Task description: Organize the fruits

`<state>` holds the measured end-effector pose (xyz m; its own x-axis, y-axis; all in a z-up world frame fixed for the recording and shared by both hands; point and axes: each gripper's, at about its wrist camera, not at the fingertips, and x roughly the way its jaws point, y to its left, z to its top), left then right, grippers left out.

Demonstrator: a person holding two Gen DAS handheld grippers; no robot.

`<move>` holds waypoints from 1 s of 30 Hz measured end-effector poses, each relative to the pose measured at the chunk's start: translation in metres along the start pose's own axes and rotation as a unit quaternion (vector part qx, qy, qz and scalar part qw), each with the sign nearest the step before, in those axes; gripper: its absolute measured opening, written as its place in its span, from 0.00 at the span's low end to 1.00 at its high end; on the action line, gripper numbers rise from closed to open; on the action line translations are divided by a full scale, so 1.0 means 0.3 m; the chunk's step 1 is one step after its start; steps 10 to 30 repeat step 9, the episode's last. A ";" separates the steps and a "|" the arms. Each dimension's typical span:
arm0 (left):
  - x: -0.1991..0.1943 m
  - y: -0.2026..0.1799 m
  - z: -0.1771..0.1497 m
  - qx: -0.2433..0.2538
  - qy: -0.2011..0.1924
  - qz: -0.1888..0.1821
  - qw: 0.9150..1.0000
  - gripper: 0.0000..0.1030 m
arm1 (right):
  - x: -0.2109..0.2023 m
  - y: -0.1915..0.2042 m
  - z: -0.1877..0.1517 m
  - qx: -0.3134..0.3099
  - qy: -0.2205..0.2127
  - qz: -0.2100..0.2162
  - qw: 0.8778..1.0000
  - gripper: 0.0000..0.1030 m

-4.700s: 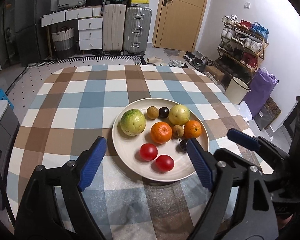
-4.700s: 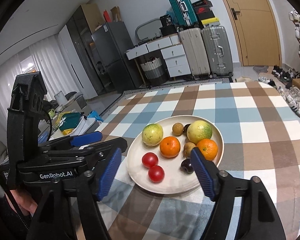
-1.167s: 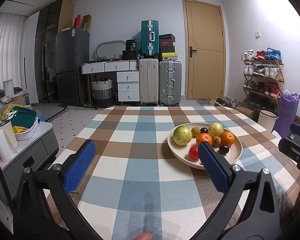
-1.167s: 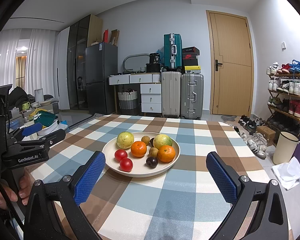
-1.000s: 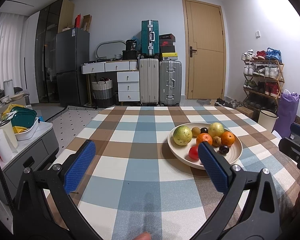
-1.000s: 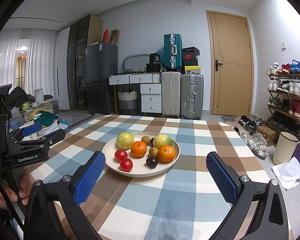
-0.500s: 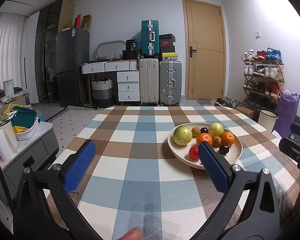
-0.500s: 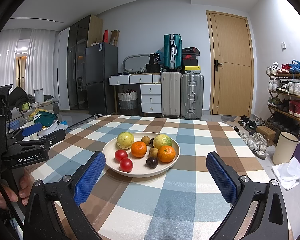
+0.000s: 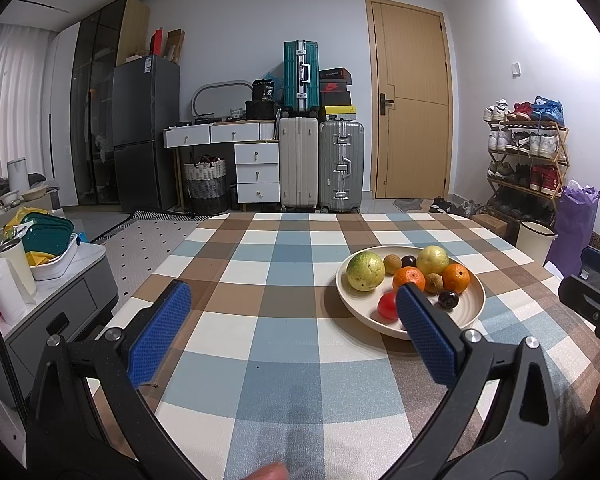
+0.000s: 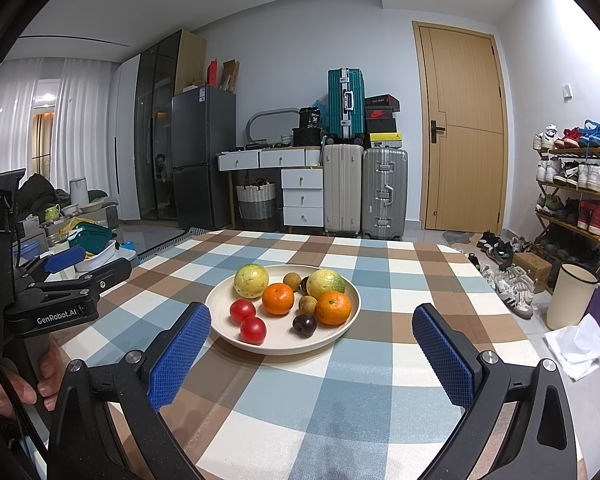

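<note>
Hovering low over the near edge of the bench (image 10: 380, 392), both grippers stand with jaws spread wide and nothing between them. The right gripper (image 10: 312, 344) faces the plate (image 10: 340, 332) almost squarely: the plate lies just ahead and slightly left of the gap's middle, its near rim close beside the left pad. The left gripper (image 9: 292, 332) looks at bare checked cloth; from it the plate (image 9: 472, 304) sits ahead and off to the right, partly hidden by its right pad, so the right hand seems the nearer and better lined up. All the fruits lie on the plate, none on the cloth: two tomatoes (image 10: 248, 320) and a dark plum (image 10: 304, 325) nearest, two oranges (image 10: 333, 308) in the middle, small brown fruits and two yellow-green ones (image 10: 251, 281) toward the far rim. Such a gathered plate would fit either a sorting still to come or one already made. Suitcases and a door stand far behind.
</note>
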<state>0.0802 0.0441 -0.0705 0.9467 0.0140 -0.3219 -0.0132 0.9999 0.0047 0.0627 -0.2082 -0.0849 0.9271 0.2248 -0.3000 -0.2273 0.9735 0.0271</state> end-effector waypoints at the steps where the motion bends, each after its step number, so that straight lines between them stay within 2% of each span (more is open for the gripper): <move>1: -0.004 0.001 0.001 0.000 0.000 0.000 1.000 0.99 | 0.000 0.000 0.000 0.000 0.000 0.000 1.000 1.00; 30: -0.004 0.002 0.001 -0.001 0.000 0.000 1.000 0.99 | 0.000 0.000 -0.001 0.000 0.000 0.000 1.000 1.00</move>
